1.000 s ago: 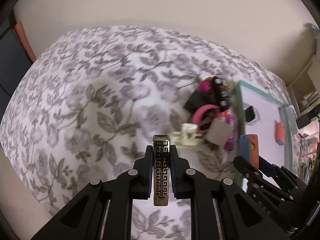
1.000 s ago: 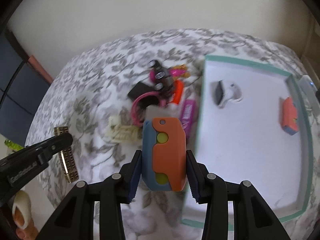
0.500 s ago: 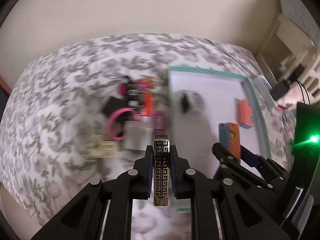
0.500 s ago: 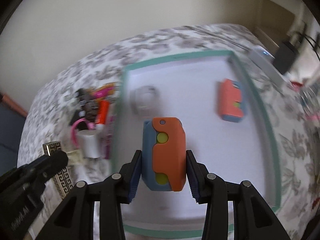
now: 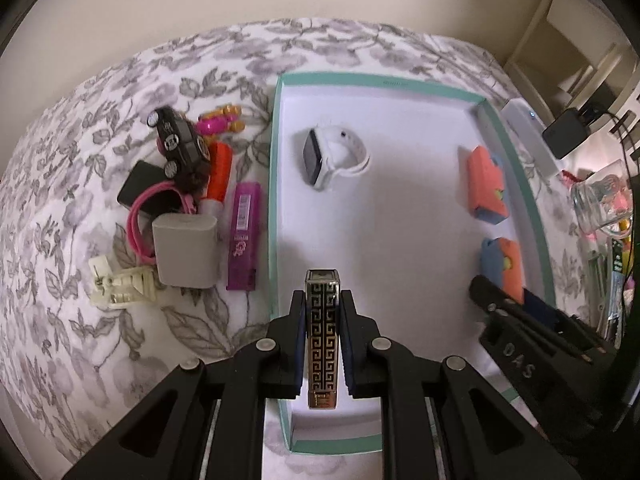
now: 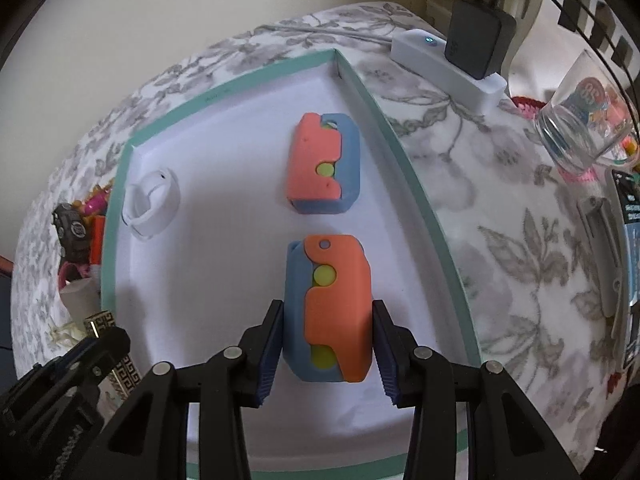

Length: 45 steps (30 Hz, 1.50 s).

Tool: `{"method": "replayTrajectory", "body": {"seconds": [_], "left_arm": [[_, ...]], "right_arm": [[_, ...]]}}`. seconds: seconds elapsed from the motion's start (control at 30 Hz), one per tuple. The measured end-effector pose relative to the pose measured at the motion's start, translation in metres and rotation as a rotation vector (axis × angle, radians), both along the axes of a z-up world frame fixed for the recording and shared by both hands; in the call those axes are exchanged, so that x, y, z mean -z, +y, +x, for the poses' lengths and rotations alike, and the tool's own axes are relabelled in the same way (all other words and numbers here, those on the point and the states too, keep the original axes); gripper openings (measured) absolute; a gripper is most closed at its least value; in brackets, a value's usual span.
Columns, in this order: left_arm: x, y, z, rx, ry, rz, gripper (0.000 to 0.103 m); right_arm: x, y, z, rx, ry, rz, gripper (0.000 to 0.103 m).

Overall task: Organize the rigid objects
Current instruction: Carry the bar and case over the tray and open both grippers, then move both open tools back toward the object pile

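Teal-rimmed tray (image 5: 276,200) lies on the floral surface (image 5: 120,340). Both hand-held grippers point steeply down over it. The right hand-held gripper (image 6: 328,336), at the tray's 5 o'clock, clamps an orange-and-blue block (image 6: 332,308); the left hand-held gripper (image 5: 322,336), at 7 o'clock, pinches a slim gold-patterned bar (image 5: 321,332).
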State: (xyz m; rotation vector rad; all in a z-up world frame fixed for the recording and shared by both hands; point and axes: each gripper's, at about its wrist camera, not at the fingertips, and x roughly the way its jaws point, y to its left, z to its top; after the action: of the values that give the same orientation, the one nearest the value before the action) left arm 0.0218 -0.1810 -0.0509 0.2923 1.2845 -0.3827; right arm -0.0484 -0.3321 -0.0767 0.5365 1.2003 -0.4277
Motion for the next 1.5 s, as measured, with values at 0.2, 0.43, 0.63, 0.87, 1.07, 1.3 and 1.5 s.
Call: {"method": "replayTrajectory", "body": {"seconds": [0.2, 0.43, 0.63, 0.87, 1.07, 1.3, 1.5], "left_arm": [[0.001, 0.008, -0.001, -0.004, -0.004, 0.014, 0.021], [-0.019, 0.017, -0.004, -0.013, -0.015, -0.041, 0.056], [-0.035, 0.03, -0.007, -0.046, -0.051, -0.053, 0.075], [-0.041, 0.053, -0.003, -0.125, -0.087, -0.035, 0.082], [-0.036, 0.074, 0.005, -0.223, -0.111, 0.016, 0.095], [-0.034, 0.094, 0.036, -0.36, -0.137, 0.031, 0.102], [-0.032, 0.099, 0.077, -0.414, -0.13, 0.072, 0.102]], "right_arm": [[0.0, 0.011, 0.0, -0.037, 0.027, -0.034, 0.045], [-0.005, 0.018, 0.001, -0.06, 0.027, -0.043, 0.059], [-0.022, 0.022, -0.006, -0.062, 0.011, -0.082, 0.07], [-0.03, 0.034, -0.009, -0.091, 0.004, -0.102, 0.084], [-0.034, 0.049, -0.006, -0.13, -0.015, -0.147, 0.102], [-0.044, 0.06, 0.027, -0.163, -0.044, -0.249, 0.103], [-0.047, 0.051, 0.076, -0.171, -0.073, -0.191, 0.103]]}}
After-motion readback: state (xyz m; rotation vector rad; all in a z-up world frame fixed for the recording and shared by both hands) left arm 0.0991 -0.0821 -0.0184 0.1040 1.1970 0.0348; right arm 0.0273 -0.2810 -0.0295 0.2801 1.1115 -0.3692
